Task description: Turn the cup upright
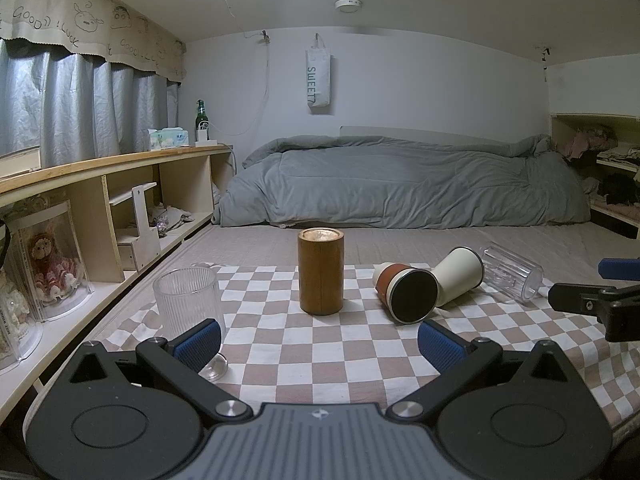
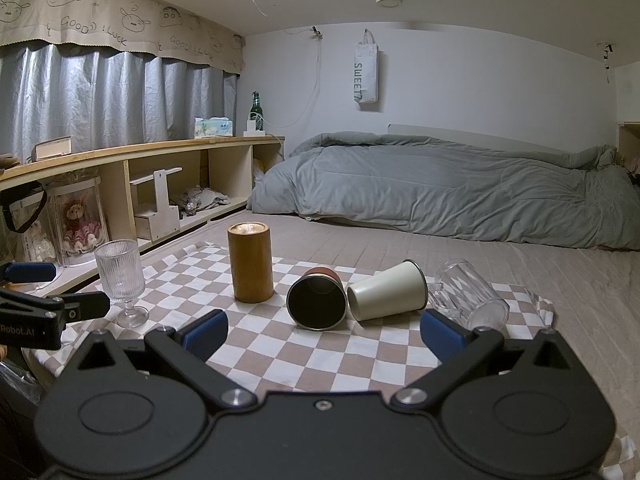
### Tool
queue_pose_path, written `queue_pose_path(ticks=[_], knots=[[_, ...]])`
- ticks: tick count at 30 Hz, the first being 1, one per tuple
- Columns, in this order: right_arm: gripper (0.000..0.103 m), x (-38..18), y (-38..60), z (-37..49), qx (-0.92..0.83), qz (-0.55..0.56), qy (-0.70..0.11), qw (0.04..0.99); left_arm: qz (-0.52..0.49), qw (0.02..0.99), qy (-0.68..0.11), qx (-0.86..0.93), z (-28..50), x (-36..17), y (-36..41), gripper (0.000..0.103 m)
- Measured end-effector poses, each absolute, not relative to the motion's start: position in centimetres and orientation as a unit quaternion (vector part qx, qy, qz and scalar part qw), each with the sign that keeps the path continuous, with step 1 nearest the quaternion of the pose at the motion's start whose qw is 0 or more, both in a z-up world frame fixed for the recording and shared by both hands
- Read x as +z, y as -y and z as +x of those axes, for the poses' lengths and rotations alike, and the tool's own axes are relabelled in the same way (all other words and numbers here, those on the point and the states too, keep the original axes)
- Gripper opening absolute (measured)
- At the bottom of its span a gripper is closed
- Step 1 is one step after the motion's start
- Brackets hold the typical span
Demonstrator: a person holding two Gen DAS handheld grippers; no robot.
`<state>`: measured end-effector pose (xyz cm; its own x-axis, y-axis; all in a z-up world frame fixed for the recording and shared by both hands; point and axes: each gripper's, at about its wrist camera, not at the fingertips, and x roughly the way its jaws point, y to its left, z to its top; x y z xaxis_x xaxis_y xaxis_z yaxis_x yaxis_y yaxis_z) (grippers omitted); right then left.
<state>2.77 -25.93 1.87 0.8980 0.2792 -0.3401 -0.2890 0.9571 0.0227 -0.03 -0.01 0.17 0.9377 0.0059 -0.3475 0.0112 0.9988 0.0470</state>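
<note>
grey duvet [image 2: 460,192] on bed | green bottle [image 2: 256,106] on wooden shelf [image 2: 140,152] | tote bag [image 2: 366,72] on wall

- Cloth [image 2: 280,360]: checked, beige-brown and white squares.
- Tall cylinder cup [image 2: 251,262]: plain amber-brown wood tone.
- Tipped cup [image 2: 318,300]: rust-red band, black interior.
- Tipped cup [image 2: 384,296]: cream, dark rim.
- Ribbed goblet [image 2: 120,276] and mug [image 2: 472,300]: clear.
- Duvet [image 2: 440,188]: grey.
- Curtain [image 2: 100,92]: grey; valance [image 2: 120,24], upper left, beige with black cartoon drawings.
- Left tool [image 1: 319,342], right tool [image 2: 325,334]: black, blue pads.
</note>
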Motion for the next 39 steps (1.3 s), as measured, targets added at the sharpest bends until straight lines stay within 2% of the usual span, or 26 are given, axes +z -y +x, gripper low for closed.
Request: queue_pose_path(ticks=[29,39], knots=[[0.103,1.9,25.9,2.7,0.145,-0.013,-0.17,0.975,0.026,0.981,-0.192,-0.007,0.7,0.3,-0.1,0.103],[0.103,2.7,26.2,2.8,0.142,-0.006,-0.164,0.976,0.045,0.976,-0.211,-0.013,6.2,0.9,0.3,0.103]])
